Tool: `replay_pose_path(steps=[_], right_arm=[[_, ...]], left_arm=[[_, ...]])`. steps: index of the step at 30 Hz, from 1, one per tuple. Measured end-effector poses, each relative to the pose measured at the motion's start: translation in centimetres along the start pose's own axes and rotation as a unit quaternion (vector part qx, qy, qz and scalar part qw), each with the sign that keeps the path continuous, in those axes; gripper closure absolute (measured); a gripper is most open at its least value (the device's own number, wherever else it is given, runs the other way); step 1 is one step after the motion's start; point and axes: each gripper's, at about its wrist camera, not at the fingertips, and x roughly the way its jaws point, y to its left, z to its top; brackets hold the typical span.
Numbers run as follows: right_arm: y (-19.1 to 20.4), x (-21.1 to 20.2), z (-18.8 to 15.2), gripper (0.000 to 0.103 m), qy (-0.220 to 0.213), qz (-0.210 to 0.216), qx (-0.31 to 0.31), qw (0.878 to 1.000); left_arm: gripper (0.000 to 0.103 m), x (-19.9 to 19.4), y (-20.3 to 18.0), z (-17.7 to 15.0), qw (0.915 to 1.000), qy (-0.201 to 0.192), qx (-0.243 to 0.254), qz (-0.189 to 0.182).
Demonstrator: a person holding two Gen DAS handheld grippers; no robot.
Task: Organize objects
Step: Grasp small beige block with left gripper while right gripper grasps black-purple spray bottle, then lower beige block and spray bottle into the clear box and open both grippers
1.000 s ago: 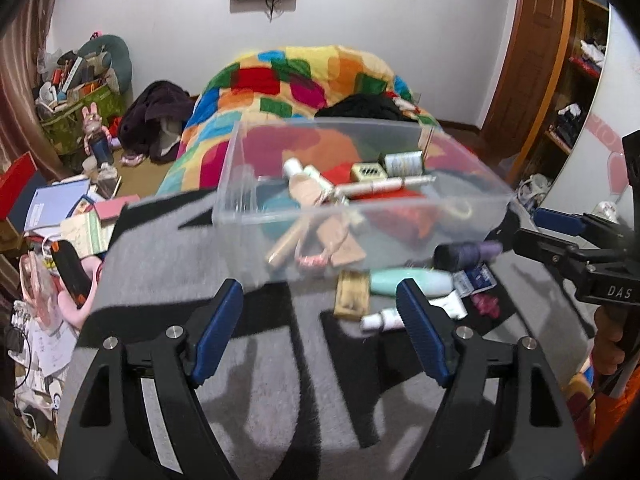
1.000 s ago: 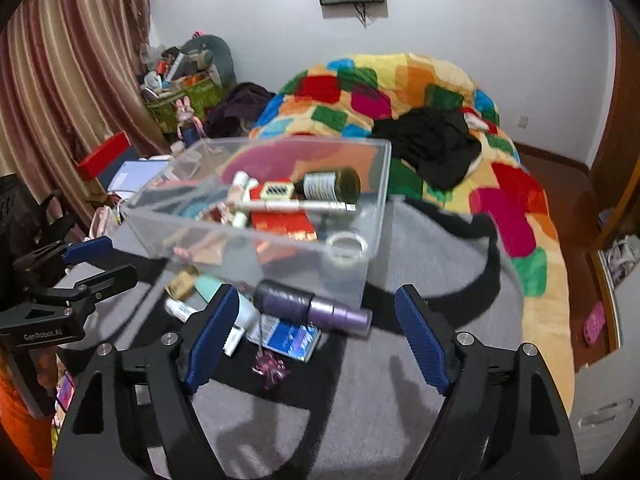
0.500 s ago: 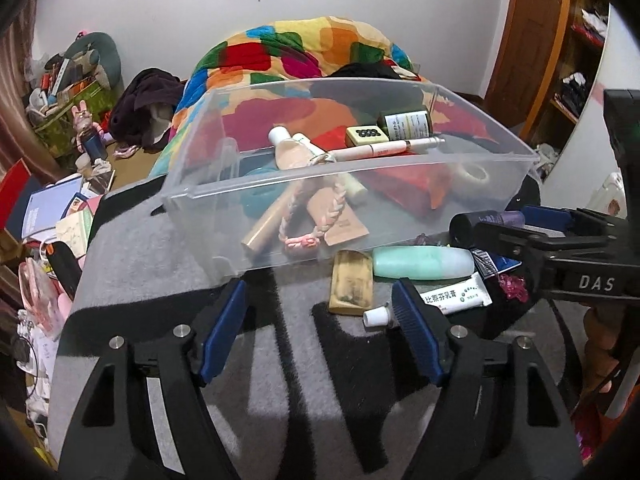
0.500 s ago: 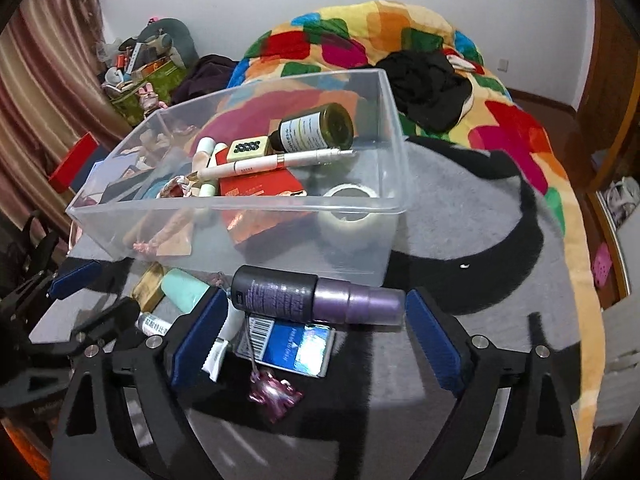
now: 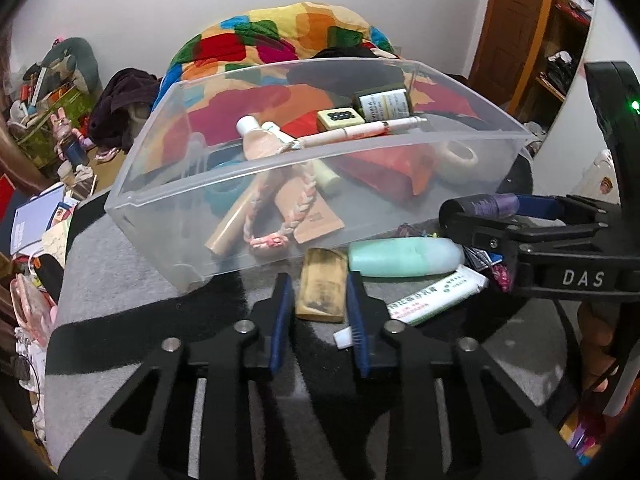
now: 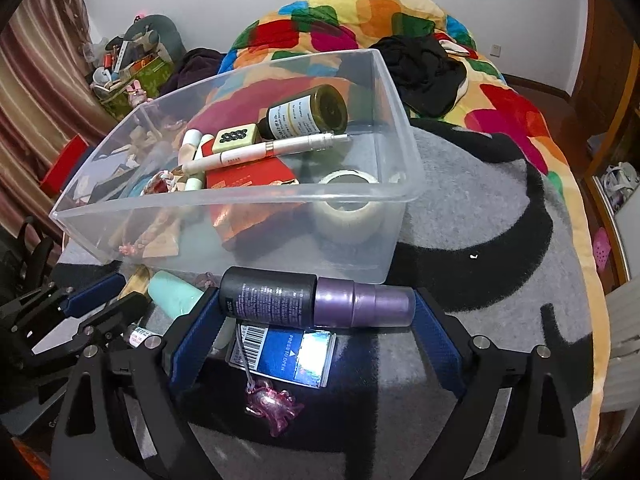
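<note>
A clear plastic box (image 5: 320, 148) holding several toiletries stands on a grey and black blanket. In front of it lies a tan block (image 5: 322, 290). My left gripper (image 5: 319, 280) is closing on it, and its blue pads meet the block's two sides. A black and purple spray bottle (image 6: 280, 300) lies crosswise in front of the box (image 6: 240, 196). My right gripper (image 6: 316, 300) stands wide around it, one pad at each end, with no visible squeeze. The bottle (image 5: 484, 204) also shows between the right fingers in the left wrist view.
A mint tube (image 5: 404, 256) and a white tube (image 5: 432, 296) lie right of the block. A blue packet (image 6: 292, 356) with a pink charm (image 6: 276, 404) lies under the bottle. A colourful quilt lies behind the box, clutter to the left.
Both grippers have come down toward the items in front of the box. The left jaws have narrowed from wide open onto the tan block. The right jaws now straddle the spray bottle.
</note>
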Motion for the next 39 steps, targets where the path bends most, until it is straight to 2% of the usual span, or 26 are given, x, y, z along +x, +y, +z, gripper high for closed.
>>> replay_pose_path(steps=[7, 14, 23, 28, 39], right_arm=[[-0.5, -1.1, -0.7, 0.013, -0.01, 0.006, -0.001, 1.0], [-0.9, -3.0, -1.7, 0.013, -0.031, 0.007, -0.01, 0.999], [0.2, -6.5, -2.0, 0.013, -0.073, 0.02, -0.035, 0.997], [1.0, -8.2, -1.2, 0.013, -0.094, 0.04, -0.039, 0.994], [3.5, -8.5, 2.6, 0.013, -0.125, 0.03, -0.055, 0.99]], left_arm=[[0.079, -0.7, 0.5, -0.5, 0.9999, -0.008, -0.01, -0.001], [0.079, -2.7, 1.5, -1.5, 0.9982, -0.037, -0.04, -0.023], [0.08, -6.0, 1.8, -1.9, 0.995, -0.076, -0.055, -0.034], [0.08, -8.0, 2.3, -1.3, 0.9922, -0.102, -0.064, -0.034], [0.08, -10.3, 4.0, 2.1, 0.9853, -0.147, -0.084, -0.026]])
